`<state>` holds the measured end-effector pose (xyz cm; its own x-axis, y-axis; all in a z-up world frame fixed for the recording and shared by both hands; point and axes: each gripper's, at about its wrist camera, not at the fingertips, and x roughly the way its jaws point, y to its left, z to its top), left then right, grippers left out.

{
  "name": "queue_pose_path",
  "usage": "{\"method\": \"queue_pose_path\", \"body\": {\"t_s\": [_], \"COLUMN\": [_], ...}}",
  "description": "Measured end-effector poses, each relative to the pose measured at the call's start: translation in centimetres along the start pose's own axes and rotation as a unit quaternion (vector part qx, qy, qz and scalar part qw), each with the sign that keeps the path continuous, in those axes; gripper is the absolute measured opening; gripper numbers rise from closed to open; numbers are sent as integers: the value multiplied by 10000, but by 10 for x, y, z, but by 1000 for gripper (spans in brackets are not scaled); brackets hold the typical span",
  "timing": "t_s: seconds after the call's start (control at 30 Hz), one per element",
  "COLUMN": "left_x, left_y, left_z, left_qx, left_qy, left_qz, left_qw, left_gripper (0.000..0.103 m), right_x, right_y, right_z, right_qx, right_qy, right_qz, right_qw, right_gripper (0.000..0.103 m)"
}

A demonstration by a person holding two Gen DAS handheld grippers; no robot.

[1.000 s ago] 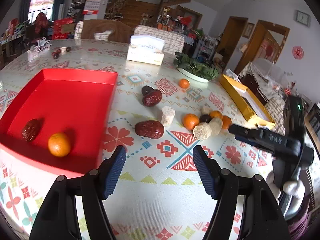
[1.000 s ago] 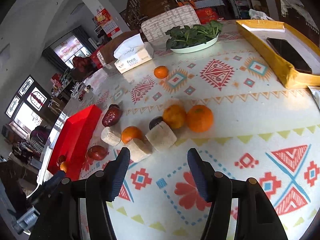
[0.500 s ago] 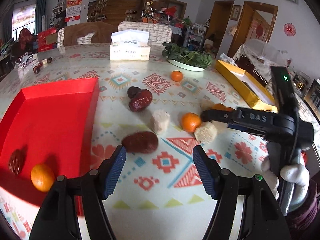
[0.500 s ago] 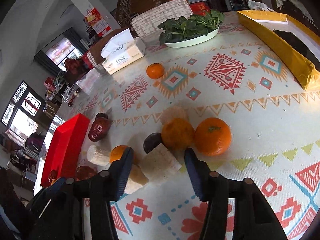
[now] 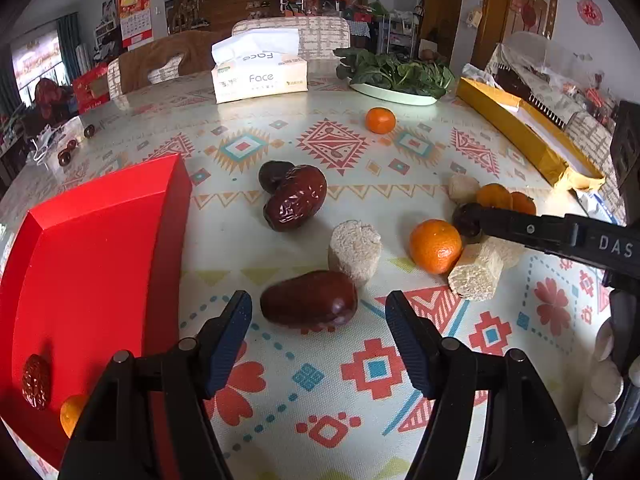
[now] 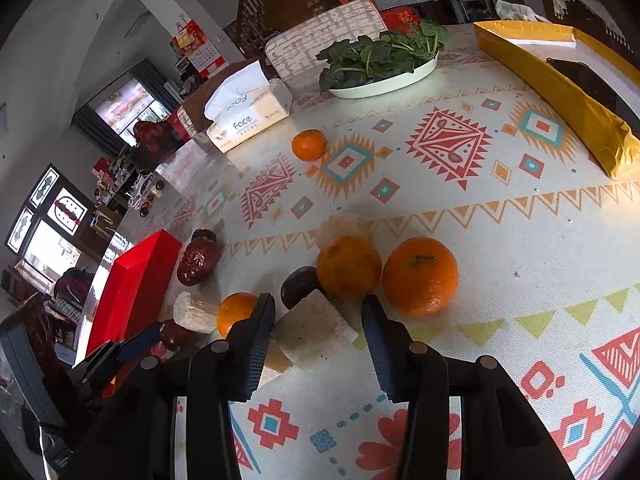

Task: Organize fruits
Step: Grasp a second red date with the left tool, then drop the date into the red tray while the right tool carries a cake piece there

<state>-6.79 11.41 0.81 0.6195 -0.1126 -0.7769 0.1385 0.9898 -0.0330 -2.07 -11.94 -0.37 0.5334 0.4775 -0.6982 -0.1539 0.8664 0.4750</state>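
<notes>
Left gripper (image 5: 318,312) angled down toward the patterned surface (image 5: 400,152), jaws closing and still apart, with a smooth red date (image 5: 309,299) lying just beyond and between the tips, no pad touching it. Just behind that date, an upright pale cylindrical snack (image 5: 354,249), touching or nearly touching it. Farther toward the far edge, a wrinkled red date (image 5: 296,198) leaning on a dark round fruit (image 5: 273,175).

Red tray (image 5: 92,240) along the surface's left edge, holding a small wrinkled date (image 5: 36,380) and a small orange (image 5: 72,418) in its near corner.

Right gripper (image 6: 318,322) also tilted downward, jaws closing around a pale rectangular snack block (image 6: 316,328); left pad just beside or against the block, right pad near its far corner, contact not clear. Directly beyond the block, a dark plum-like fruit (image 6: 299,286), a dull orange (image 6: 349,267) and a brighter orange (image 6: 420,276) side by side. To the left of the left finger, another small orange (image 6: 234,310) and a pale snack piece (image 6: 194,313).

In the left wrist view, the right gripper's black finger reaching in from the right edge over that cluster, a white-gloved hand (image 5: 604,384) behind it at the lower right.

A lone orange (image 5: 380,120) toward the far edge, near a plate of greens (image 5: 396,76); a tissue box (image 5: 260,68) at the far edge; a yellow box (image 5: 528,136) along the right edge.
</notes>
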Motion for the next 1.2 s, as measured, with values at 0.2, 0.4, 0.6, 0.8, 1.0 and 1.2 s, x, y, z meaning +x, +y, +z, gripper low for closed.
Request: {"method": "queue_pose_path", "body": {"t_s": [0.2,0.4,0.6,0.8,1.0,1.2], "left_x": [-5,-3,-5,-36,-79,-103], "left_y": [-3,-10,-11,10,51,95], "left_z": [-8,-9,-10,-18,-31,-41], "left_qx": [-15,8,-85,-497,-1011,-1285], "left_qy": [17,35,-37,-365,-775,-958], "left_qz": [-200,-214,-66,-210,-260,-56], "left_qw": [9998,9998,9999,9979,9915,9871], "left_gripper": [49,50,49,49,49,49], "right_x": [0,0,-2,-14,-38,-44], "right_y": [0,1,4,5,21,68], "right_z": [0,-1,-4,-5,-11,-16], "right_qx": [-16,-48,-162,-129,-132,-441], "right_qy": [-7,-5,-58,-222,-307,-180], "right_qz": [-15,11,-46,41,287,657], "right_qw": [10000,10000,9998,9997,9990,9967], "right_gripper": [49,46,46,45,45,45]}}
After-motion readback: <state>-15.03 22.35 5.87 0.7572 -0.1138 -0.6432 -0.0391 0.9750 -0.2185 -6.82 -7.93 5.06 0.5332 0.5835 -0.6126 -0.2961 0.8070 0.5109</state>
